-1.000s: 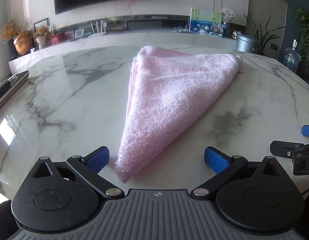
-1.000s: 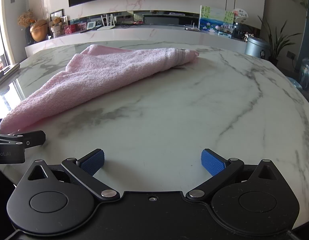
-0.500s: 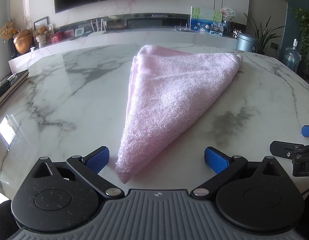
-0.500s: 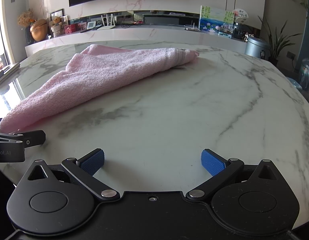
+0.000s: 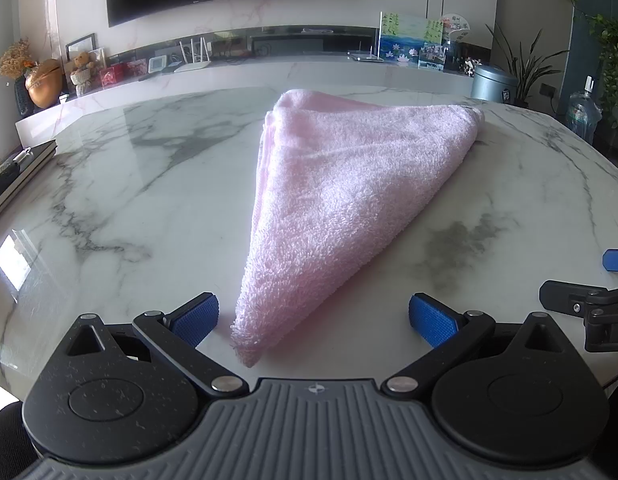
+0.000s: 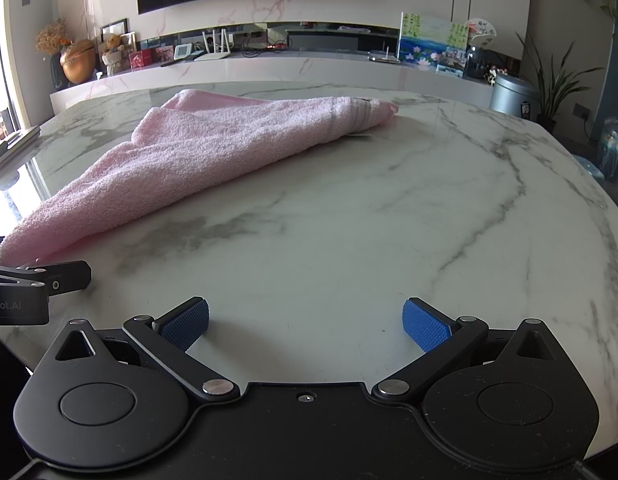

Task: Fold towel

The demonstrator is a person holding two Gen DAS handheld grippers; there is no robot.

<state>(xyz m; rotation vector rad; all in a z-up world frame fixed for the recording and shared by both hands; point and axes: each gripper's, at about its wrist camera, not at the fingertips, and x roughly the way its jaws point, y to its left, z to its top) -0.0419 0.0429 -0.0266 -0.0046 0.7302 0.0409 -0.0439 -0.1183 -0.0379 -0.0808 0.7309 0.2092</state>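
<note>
A pink towel (image 5: 341,200) lies folded into a triangle on the white marble table (image 5: 129,208). Its near pointed corner lies between the open jaws of my left gripper (image 5: 313,320), closer to the left pad, untouched. My right gripper (image 6: 305,320) is open and empty over bare marble, to the right of the towel (image 6: 197,160). The right gripper's finger also shows at the right edge of the left wrist view (image 5: 581,304), and the left gripper's finger shows at the left edge of the right wrist view (image 6: 41,280).
A long marble sideboard (image 5: 293,76) with a router, frames, a painting and ornaments runs behind the table. A grey metal bin (image 5: 493,88), plants and a water bottle (image 5: 583,112) stand at the right. A dark flat object (image 5: 17,168) lies at the table's left edge.
</note>
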